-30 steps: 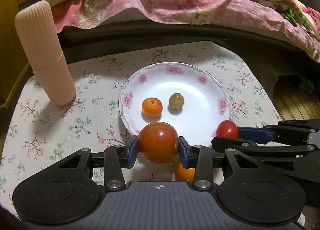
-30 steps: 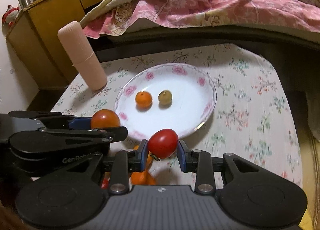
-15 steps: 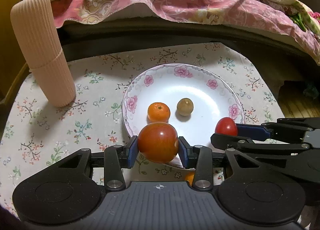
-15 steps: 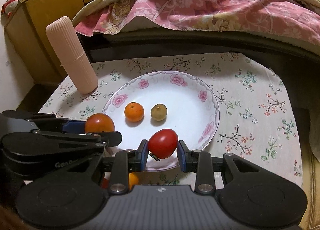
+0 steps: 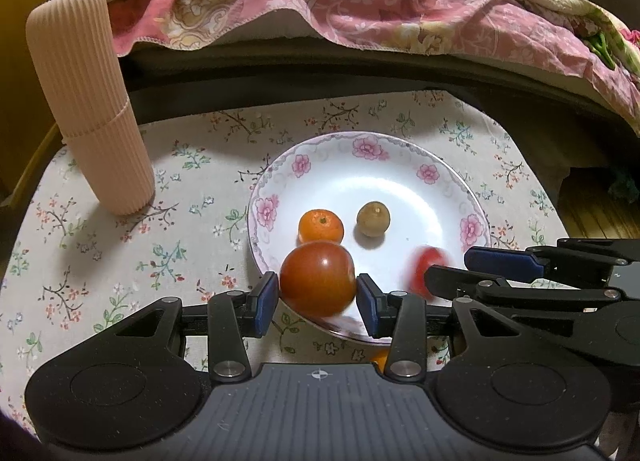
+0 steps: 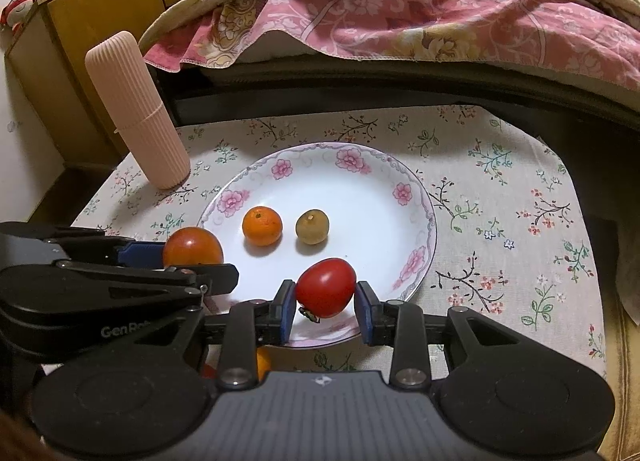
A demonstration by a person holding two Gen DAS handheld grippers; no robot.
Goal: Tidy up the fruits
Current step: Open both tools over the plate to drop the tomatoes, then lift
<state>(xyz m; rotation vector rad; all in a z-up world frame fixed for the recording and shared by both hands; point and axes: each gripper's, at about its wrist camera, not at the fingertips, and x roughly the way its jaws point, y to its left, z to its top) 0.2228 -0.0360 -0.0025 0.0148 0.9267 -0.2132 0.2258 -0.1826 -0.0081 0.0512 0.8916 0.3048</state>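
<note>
Left gripper [image 5: 316,293] is hanging over the near rim of the plate [image 5: 428,173], tipped down toward it. Its jaws are opening. The big orange-red tomato [image 5: 316,277] is sitting between the blue pads with a thin gap showing on the right pad side, and its lower edge is smearing, so I'm reading it as no longer clamped.

Right gripper [image 6: 325,301] is hovering over the same near rim, to the right of the left one. Its jaws are standing narrow, both pads pressing on the small red tomato [image 6: 326,287], held just above the plate floor. In the left wrist view that tomato is showing blurred, so I'm not certain how firm the grip is.

A mandarin [image 5: 321,225] and a brownish-green fruit [image 5: 373,219] are lying side by side, apart, near the middle of the plate. One more orange fruit [image 5: 380,359] is peeking out off the plate, just beside its near rim, mostly hidden under the gripper body.

A ribbed pink cylinder [image 5: 88,101] is standing on the floral tablecloth [image 5: 120,261], well left of the plate. Pink bedding [image 5: 360,9] is hanging beyond the plate's far side.
</note>
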